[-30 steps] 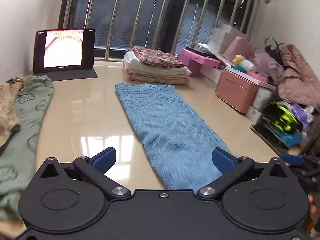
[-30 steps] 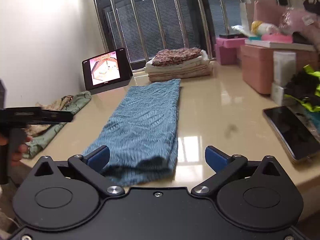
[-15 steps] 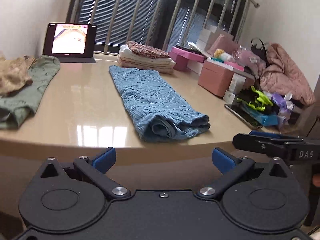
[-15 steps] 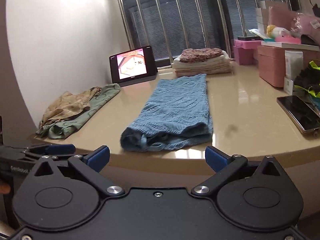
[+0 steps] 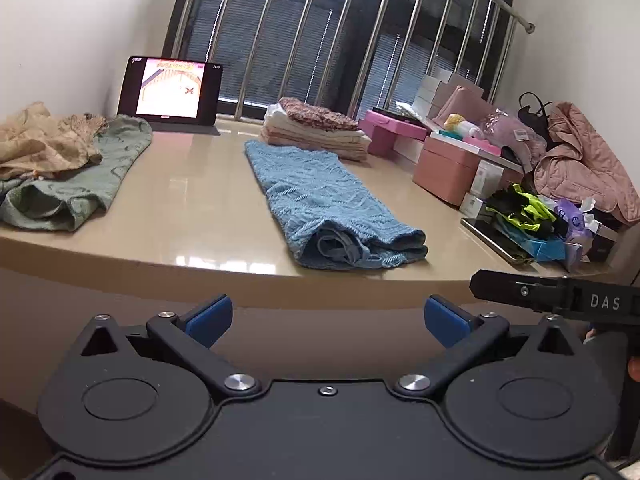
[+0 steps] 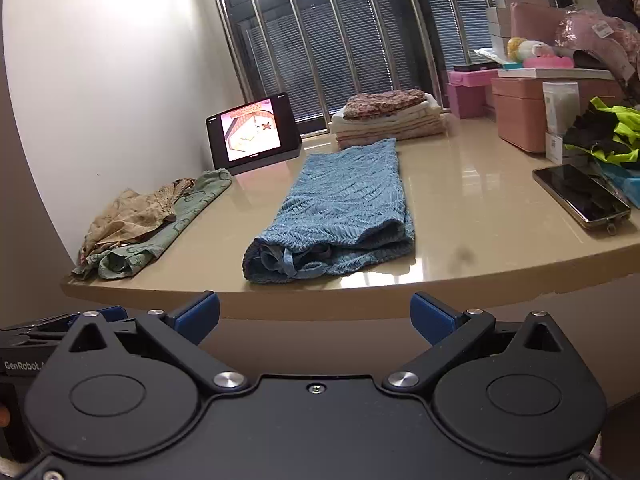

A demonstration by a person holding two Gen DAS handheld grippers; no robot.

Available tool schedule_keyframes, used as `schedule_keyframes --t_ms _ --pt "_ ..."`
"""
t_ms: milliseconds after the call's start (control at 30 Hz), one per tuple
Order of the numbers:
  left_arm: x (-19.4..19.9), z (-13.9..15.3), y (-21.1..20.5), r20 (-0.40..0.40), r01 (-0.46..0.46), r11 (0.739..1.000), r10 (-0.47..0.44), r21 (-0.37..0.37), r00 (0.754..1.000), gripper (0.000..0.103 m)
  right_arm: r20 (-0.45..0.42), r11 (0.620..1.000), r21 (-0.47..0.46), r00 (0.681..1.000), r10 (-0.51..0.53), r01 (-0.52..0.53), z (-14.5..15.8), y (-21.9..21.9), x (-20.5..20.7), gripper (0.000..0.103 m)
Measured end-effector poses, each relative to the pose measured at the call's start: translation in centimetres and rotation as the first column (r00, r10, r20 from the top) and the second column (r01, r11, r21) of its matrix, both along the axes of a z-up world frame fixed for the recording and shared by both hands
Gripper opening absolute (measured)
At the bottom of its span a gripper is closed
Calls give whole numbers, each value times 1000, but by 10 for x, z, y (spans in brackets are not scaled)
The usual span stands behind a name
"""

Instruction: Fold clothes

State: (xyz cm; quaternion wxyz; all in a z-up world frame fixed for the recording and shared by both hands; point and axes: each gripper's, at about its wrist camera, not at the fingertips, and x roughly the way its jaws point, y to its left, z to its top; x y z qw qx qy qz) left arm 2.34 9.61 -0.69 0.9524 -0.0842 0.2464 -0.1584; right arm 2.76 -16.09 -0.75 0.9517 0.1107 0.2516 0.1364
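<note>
Blue knit garment [image 5: 320, 200] lies folded lengthwise mid-bench [image 5: 192, 200], its rolled end near the front edge. Left hand-held gripper [image 5: 327, 316] and right hand-held gripper [image 6: 315, 314] hover before that edge, both spread wide, grasping nothing.

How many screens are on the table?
2. A lit tablet stands at the back left by the window bars, and a dark phone lies flat near the right edge. Others may be hidden in the clutter on the right.
</note>
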Motion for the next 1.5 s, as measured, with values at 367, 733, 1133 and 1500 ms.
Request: schedule_keyframes --t_ms 367,733,1133,1500 --pt "0 -8 -6 -27 23 1000 -23 16 999 103 -55 1000 -9 998 11 -12 -16 5 4 102" --pt "9 -19 -7 -79 41 999 -40 6 996 103 -80 999 -32 997 17 -20 -26 7 13 102" --pt "23 -30 -6 -146 53 999 -53 -7 988 103 -27 995 -95 999 34 -36 -28 4 27 102" --pt "55 -50 -10 -228 88 996 -91 -23 970 103 66 883 -441 975 210 -160 -28 15 68 102"
